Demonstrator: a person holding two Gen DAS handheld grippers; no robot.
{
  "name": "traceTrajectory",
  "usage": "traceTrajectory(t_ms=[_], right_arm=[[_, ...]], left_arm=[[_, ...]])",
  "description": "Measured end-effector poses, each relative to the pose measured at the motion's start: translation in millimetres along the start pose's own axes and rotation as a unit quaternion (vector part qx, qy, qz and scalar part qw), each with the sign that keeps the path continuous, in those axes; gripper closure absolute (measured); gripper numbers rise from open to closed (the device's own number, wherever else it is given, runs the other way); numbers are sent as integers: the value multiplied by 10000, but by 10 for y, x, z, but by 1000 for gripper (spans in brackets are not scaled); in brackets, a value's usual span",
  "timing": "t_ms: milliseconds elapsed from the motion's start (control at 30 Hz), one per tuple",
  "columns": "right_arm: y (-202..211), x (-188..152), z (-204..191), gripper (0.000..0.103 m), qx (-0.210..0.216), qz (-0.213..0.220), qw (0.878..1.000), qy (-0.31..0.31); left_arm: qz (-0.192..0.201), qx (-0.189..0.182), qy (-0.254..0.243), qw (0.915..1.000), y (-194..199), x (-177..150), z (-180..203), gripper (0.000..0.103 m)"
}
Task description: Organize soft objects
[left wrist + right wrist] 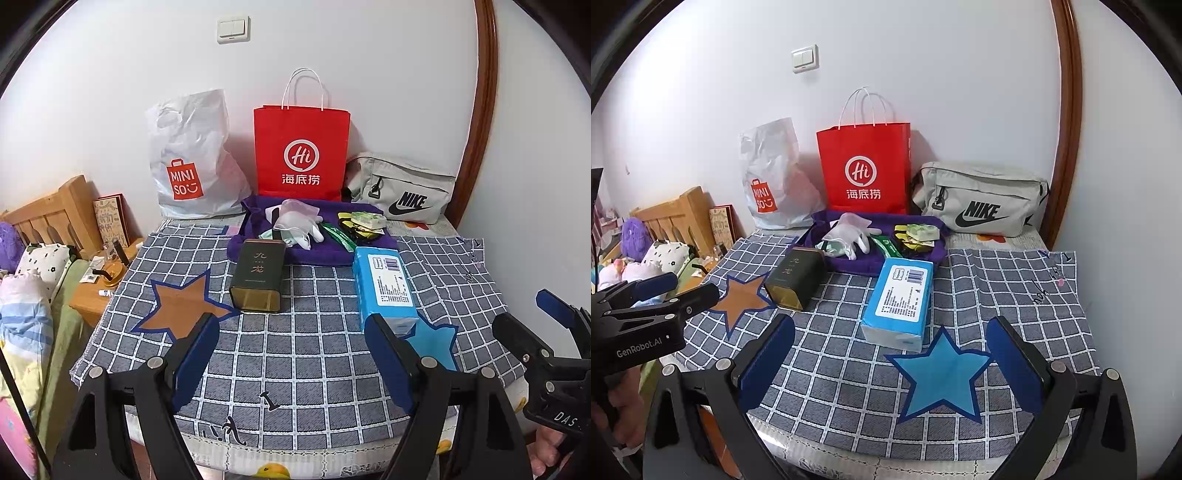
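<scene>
A blue tissue pack (pixel 386 284) (pixel 899 299) lies on the checked cloth (pixel 295 369), beside a dark tin (pixel 258 275) (pixel 796 277) on its side. Behind them a purple tray (pixel 258 251) (pixel 857 264) holds a clear glove (pixel 297 221) (pixel 849 230), a green sachet (pixel 338 236) and small packets (pixel 364 223) (pixel 918 236). My left gripper (pixel 291 321) stands open above the cloth, short of the tin and the pack, with nothing between its fingers. My right gripper (pixel 891 326) is open too, just short of the pack's near end.
Against the wall stand a white plastic bag (pixel 192 158) (pixel 772 184), a red paper bag (pixel 301 151) (pixel 866 170) and a grey pouch (pixel 402 192) (pixel 979 199). A brown star (pixel 181 306) and a blue star (pixel 942 376) mark the cloth. A bed and nightstand (pixel 92 295) lie left.
</scene>
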State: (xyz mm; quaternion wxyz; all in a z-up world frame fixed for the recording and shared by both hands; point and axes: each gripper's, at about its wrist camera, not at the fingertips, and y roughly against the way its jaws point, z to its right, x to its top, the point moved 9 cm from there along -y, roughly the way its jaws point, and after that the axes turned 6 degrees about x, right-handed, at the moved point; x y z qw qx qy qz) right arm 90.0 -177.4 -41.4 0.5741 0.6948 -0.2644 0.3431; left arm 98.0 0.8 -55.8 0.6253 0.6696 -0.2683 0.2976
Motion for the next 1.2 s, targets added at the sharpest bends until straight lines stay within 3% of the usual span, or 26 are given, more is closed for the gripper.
traceTrajectory(t_ms=[1200], right_arm=[[18, -2, -27, 1, 21, -1, 10000, 16]], left_arm=[[-4, 12, -63, 10000, -22, 43, -45, 23]])
